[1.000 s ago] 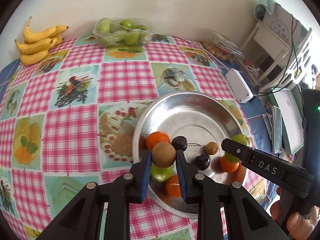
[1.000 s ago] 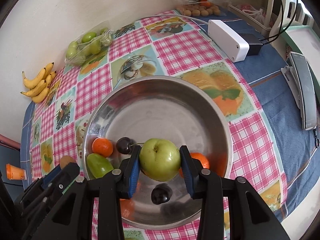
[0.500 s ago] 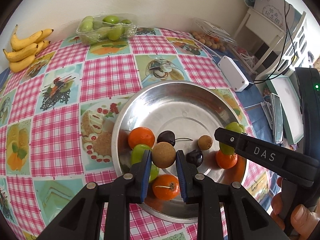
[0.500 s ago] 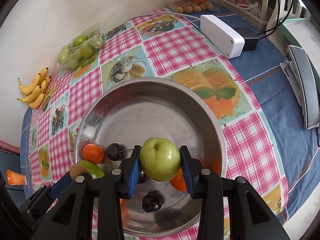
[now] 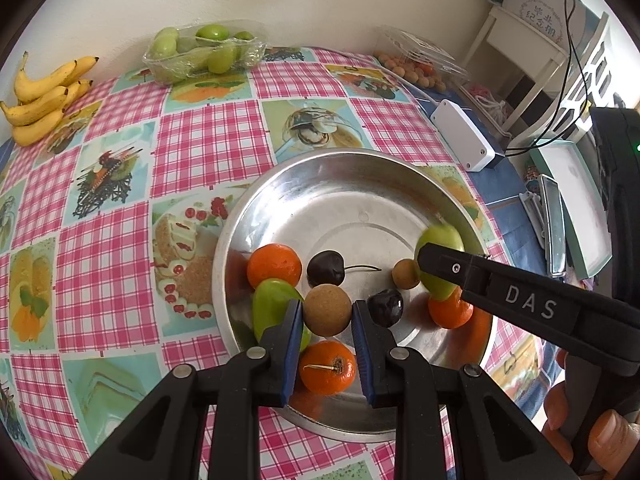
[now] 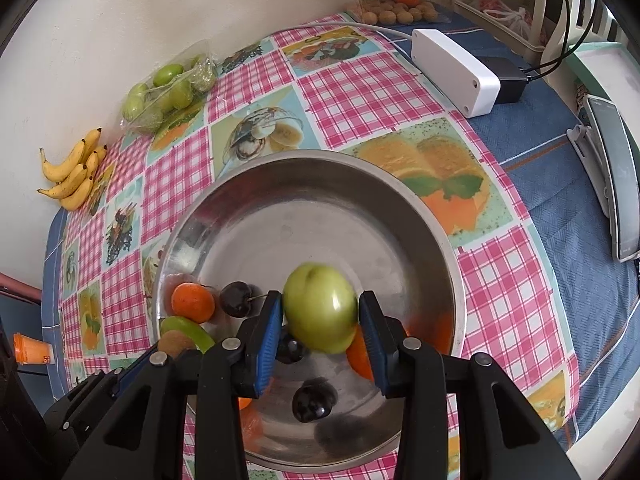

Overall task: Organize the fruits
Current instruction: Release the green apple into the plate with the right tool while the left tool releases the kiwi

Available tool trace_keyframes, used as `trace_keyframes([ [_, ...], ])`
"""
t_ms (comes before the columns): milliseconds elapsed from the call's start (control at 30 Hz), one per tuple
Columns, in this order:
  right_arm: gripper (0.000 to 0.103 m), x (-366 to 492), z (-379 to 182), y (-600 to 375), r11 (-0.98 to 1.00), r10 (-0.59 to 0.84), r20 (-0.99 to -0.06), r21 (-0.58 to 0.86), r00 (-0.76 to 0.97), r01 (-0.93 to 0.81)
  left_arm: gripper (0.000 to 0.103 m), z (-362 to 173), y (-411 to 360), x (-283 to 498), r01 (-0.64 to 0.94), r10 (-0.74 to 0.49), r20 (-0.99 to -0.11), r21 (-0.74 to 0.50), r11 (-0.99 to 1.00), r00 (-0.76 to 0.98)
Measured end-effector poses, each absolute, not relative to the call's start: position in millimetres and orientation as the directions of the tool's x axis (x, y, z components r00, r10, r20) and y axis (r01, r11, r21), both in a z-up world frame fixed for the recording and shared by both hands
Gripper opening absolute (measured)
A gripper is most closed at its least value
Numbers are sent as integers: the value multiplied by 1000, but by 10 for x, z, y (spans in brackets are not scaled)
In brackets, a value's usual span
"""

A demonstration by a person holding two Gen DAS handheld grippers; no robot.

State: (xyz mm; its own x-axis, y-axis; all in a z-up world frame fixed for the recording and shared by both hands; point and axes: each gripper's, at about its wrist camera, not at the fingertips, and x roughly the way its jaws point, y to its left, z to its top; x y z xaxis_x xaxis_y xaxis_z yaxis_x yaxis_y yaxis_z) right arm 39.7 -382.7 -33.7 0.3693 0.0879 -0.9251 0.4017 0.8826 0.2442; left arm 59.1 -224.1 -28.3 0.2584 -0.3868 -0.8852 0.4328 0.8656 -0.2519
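Two tools hang over the metal bowl [image 5: 400,168]. Left tool [image 5: 327,314] squeezes a round brown fruit [image 5: 327,310]. Right tool [image 6: 320,316] pinches a green apple [image 6: 320,312] above the oranges and cherries.

I see the surface [image 5: 208,152] under a pink-checked cloth; directly on it lie the steel bowl [image 5: 360,172], bananas [image 5: 40,100], a tray of green fruit [image 5: 200,50] and a white box [image 5: 464,140].

Right gripper [image 6: 320,320] jaws flank a blurred green apple [image 6: 321,313] above the steel bowl [image 6: 432,232].
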Motion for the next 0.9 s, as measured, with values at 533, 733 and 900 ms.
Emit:
trace_keyframes([
  [533, 41, 405, -294, -3776, 899, 81, -930, 224, 358, 377, 28, -241, -2127, 617, 387, -392, -887, -283, 878, 242],
  [733, 40, 427, -310, -3745, 907, 81, -935, 213, 346, 363, 28, -233, -1869, 728, 290, -340, -900, -260, 921, 273],
  [900, 40, 440, -307, -3729, 911, 82, -936, 209, 343, 354, 28, -302, -1562, 870, 182, -275, -915, -229, 956, 296],
])
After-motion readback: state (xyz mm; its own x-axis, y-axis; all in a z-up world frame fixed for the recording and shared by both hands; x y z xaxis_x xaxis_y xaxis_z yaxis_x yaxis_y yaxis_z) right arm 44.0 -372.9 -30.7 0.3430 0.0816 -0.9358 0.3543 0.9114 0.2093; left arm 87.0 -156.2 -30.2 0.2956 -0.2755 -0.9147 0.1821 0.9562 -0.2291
